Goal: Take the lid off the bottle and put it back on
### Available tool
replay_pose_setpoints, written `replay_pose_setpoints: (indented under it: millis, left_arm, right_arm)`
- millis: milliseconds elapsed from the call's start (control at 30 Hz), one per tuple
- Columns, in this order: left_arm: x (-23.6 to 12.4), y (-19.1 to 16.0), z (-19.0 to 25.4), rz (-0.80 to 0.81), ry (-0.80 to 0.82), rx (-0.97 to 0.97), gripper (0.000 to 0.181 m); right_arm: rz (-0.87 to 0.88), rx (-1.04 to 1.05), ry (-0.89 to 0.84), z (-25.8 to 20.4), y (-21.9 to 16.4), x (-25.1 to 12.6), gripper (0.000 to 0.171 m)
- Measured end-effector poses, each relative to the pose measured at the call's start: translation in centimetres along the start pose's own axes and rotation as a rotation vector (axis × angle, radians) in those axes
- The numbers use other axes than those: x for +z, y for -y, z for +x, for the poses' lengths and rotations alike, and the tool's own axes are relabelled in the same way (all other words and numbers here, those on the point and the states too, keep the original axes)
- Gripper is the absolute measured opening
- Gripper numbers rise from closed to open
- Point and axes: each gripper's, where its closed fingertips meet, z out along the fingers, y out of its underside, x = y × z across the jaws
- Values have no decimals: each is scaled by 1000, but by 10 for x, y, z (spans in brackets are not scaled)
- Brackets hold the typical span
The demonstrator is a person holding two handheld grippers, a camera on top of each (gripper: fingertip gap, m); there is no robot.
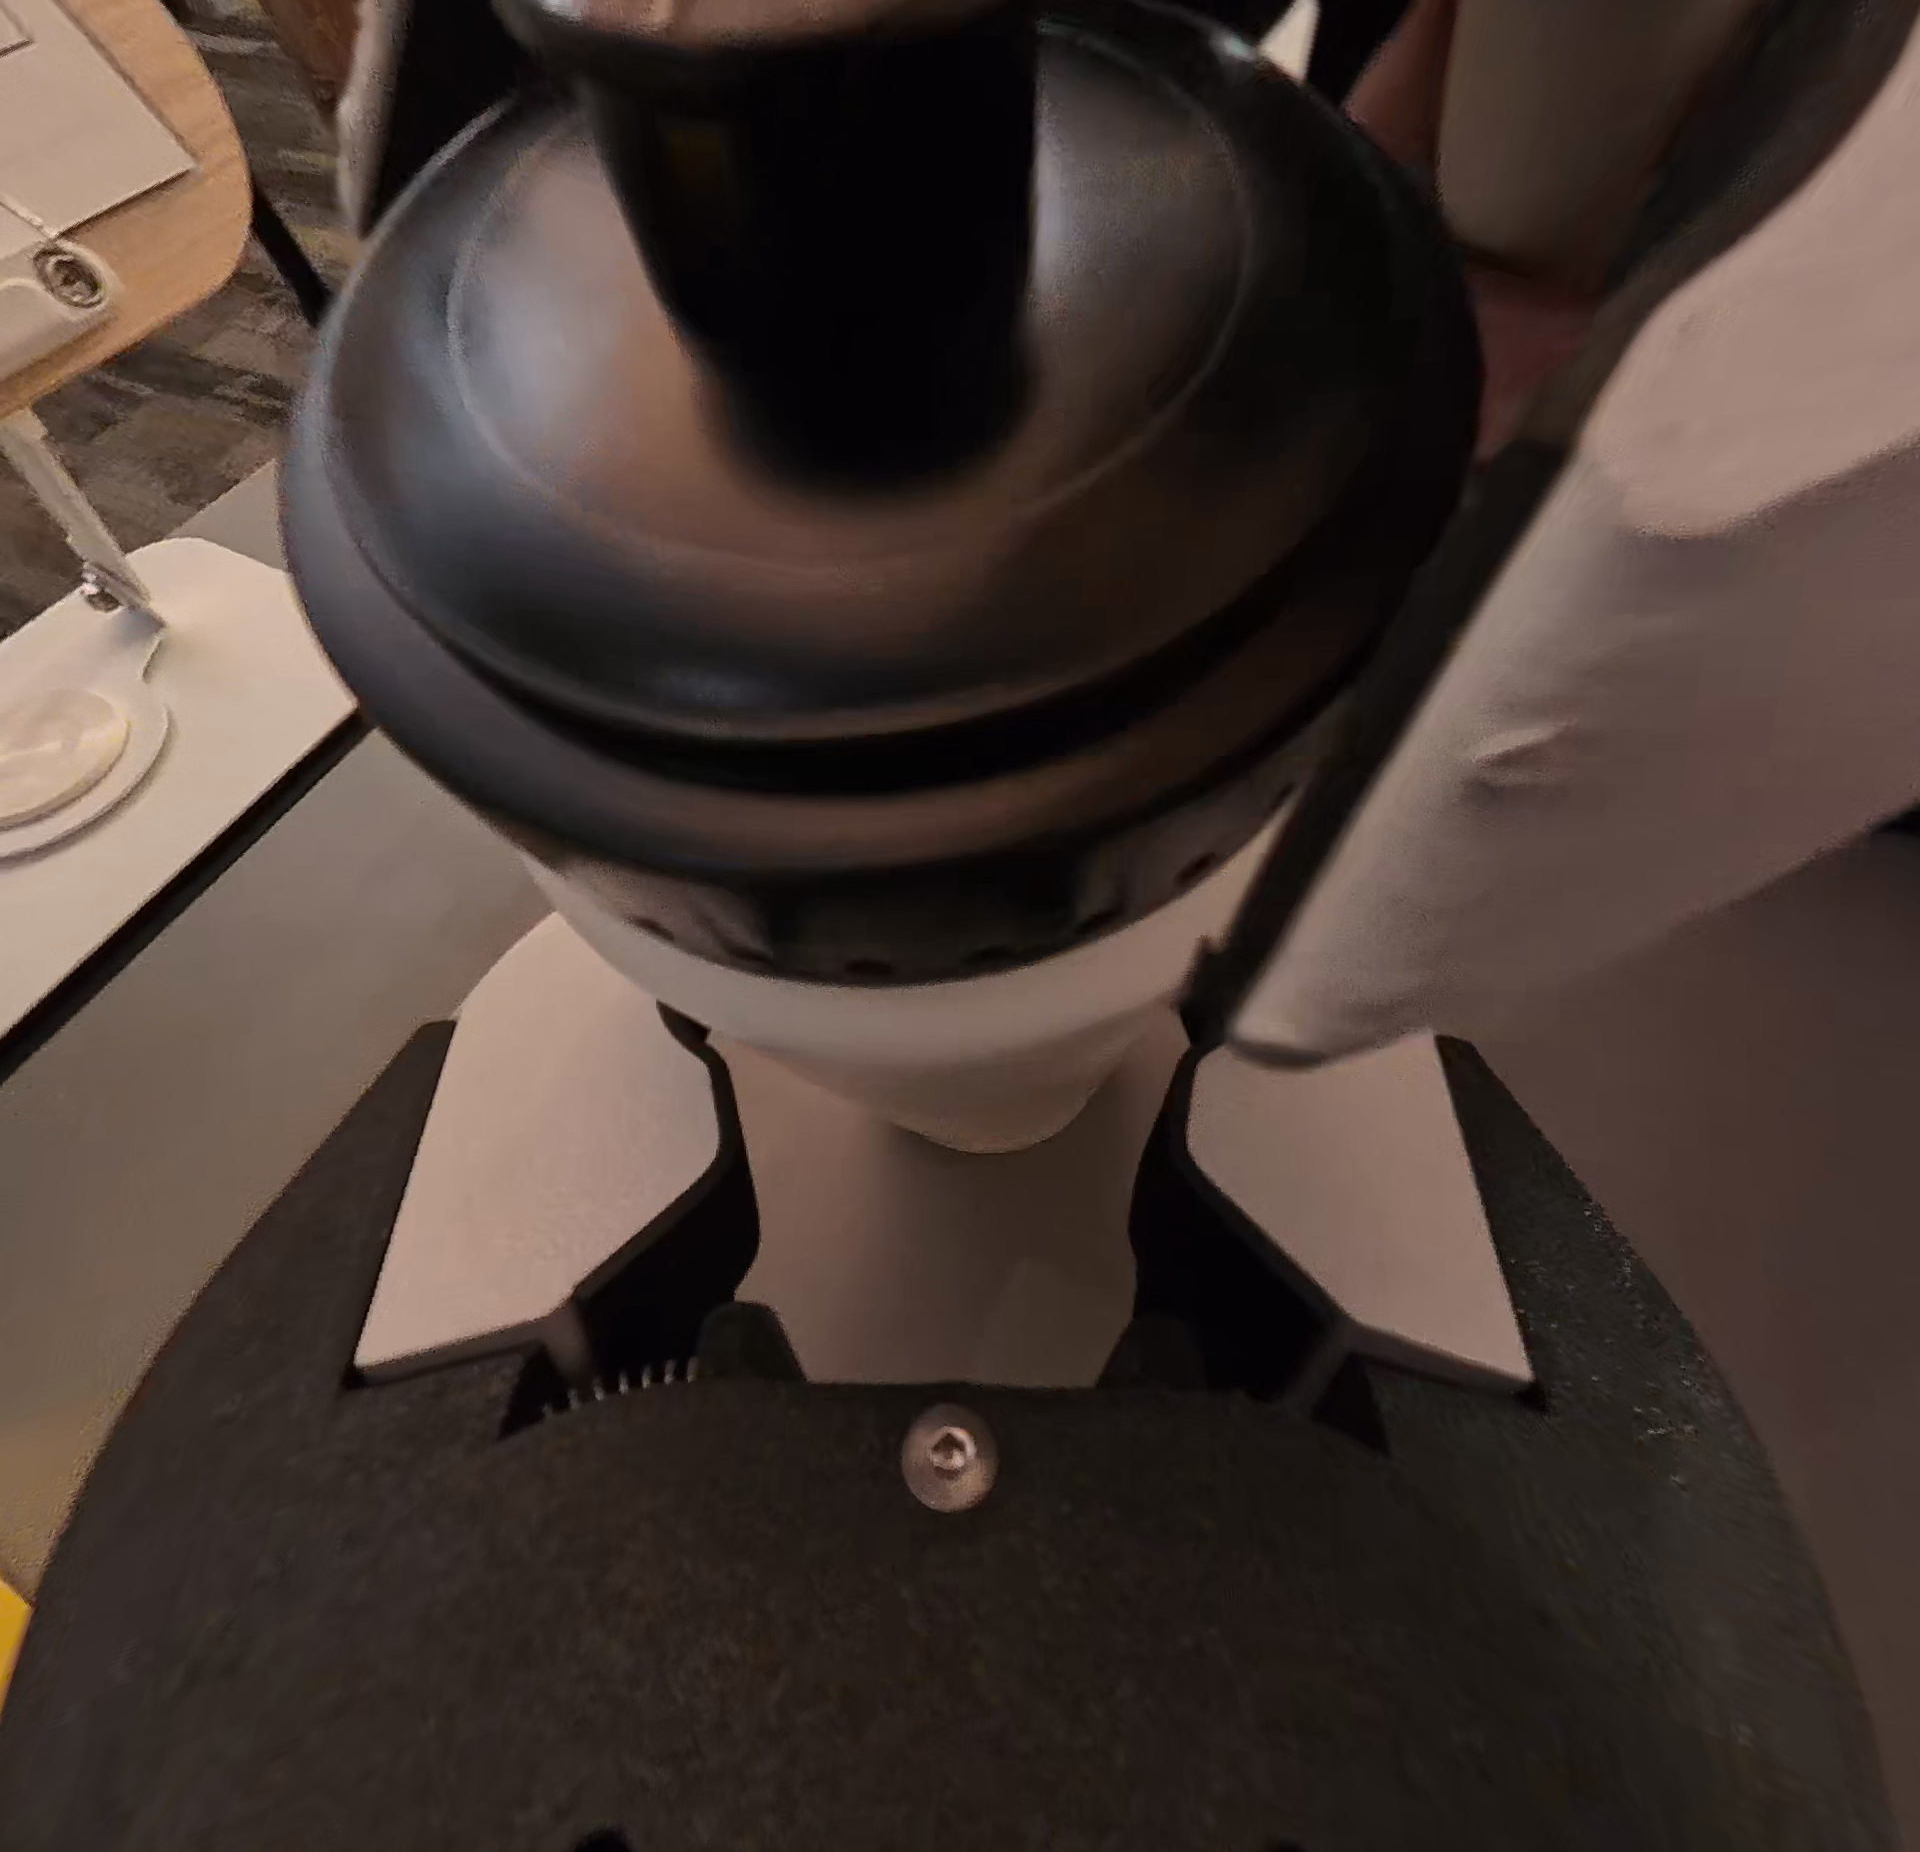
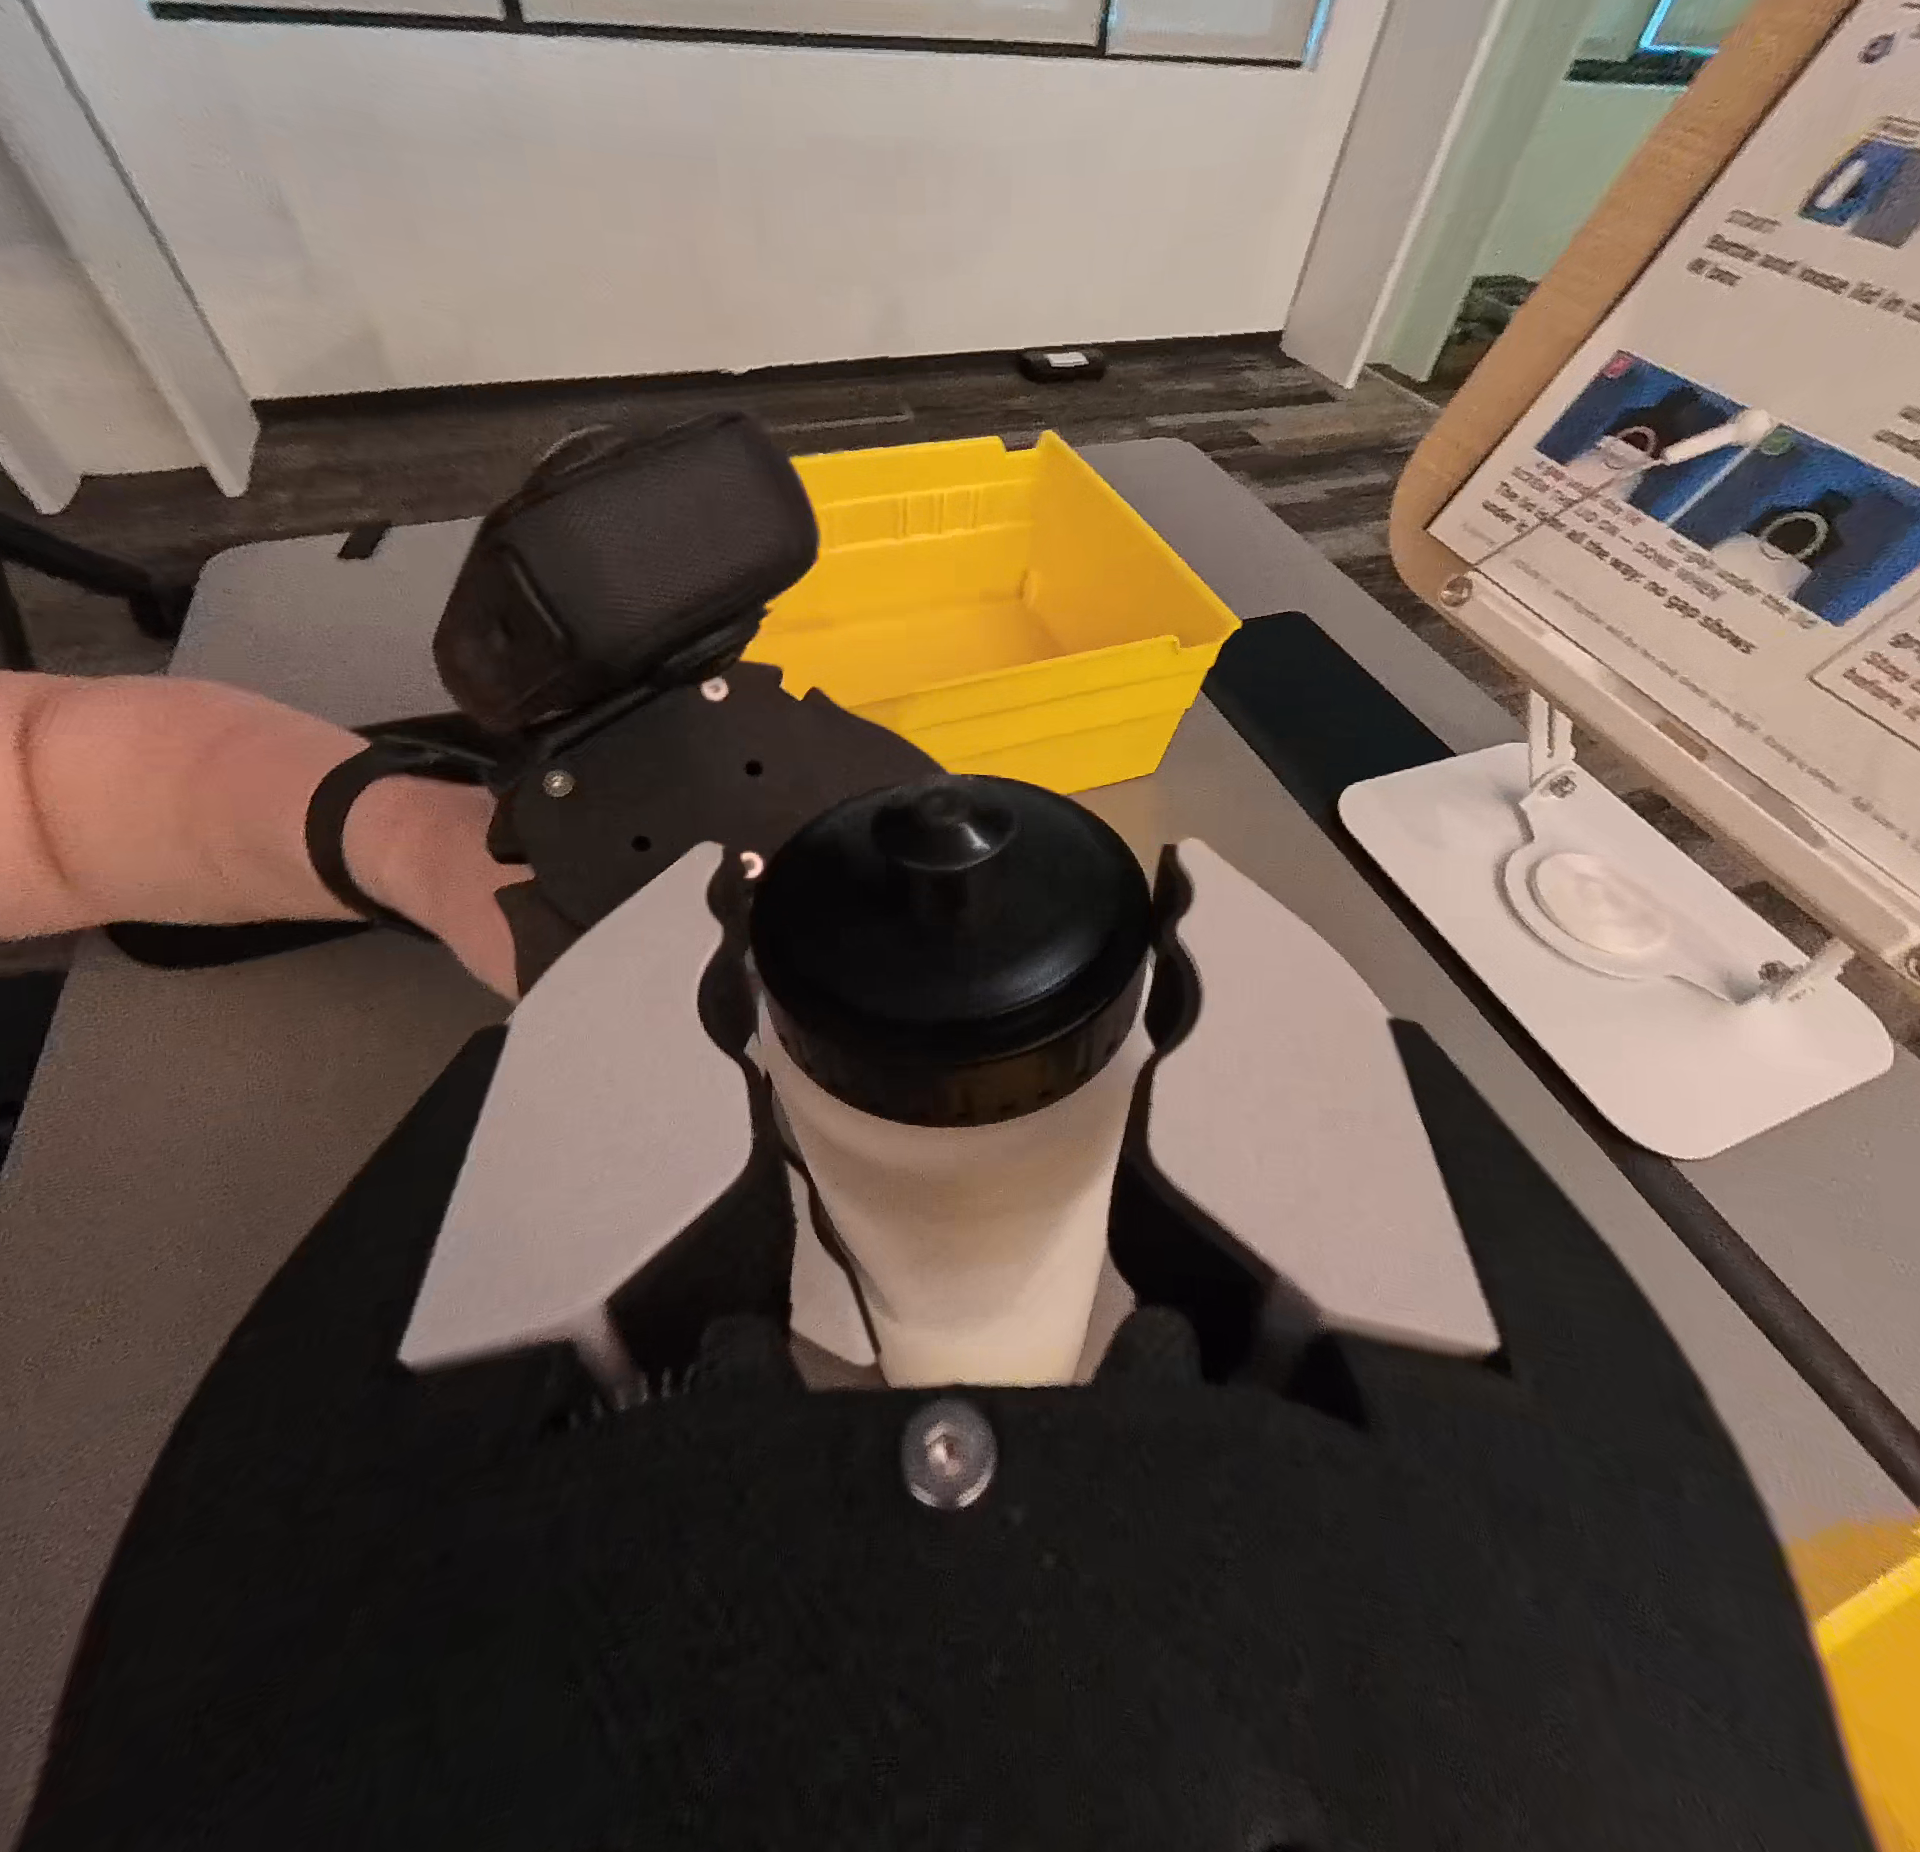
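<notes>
Around the bottle (image 1: 940, 1054), just below its lid (image 2: 948, 935), my left gripper (image 1: 940, 1158) clamps; my right gripper (image 2: 948, 1002) flanks the lid, contact unclear. Lid's seated; next, I judge, twist.

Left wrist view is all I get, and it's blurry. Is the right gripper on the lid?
Observer: Yes. The right gripper has one finger against each side of the lid.
Operator: Anything beyond the bottle?
Observer: A yellow bin stands behind the bottle, not touching it.
Operator: Is the bottle's body clear of the right gripper?
Observer: It shows white below the lid, running down between the fingers.
</notes>
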Motion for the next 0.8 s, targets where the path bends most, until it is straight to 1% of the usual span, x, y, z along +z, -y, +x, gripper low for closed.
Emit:
replay_pose_setpoints:
  millis: [100, 200, 300, 400, 500, 667, 733, 800]
  left_arm:
    - [0, 0, -3, 3, 11, -35, 90]
    - [-1, 0, -2, -3, -11, -44, 91]
    - [-5, 5, 1, 16, -68, -107, 90]
    - [-9, 7, 2, 17, -109, -158, 89]
    - [-8, 4, 0, 3, -120, -192, 89]
    - [-7, 2, 0, 5, -136, -206, 89]
    - [-8, 5, 1, 31, -141, -183, 89]
    - [-7, 10, 4, 79, -151, -132, 89]
  right_arm:
    - [21, 23, -114, 6, 2, 4, 76]
    - [6, 79, -117, 9, 1, 3, 75]
    - [47, 292, -24, 21, -1, -4, 75]
    - [44, 508, 102, 32, -11, -9, 75]
    - [38, 624, 180, 38, -20, -7, 75]
    - [41, 635, 187, 39, -22, -4, 75]
    - [57, 571, 186, 35, -16, -6, 75]
    - [61, 443, 185, 27, -8, -9, 75]
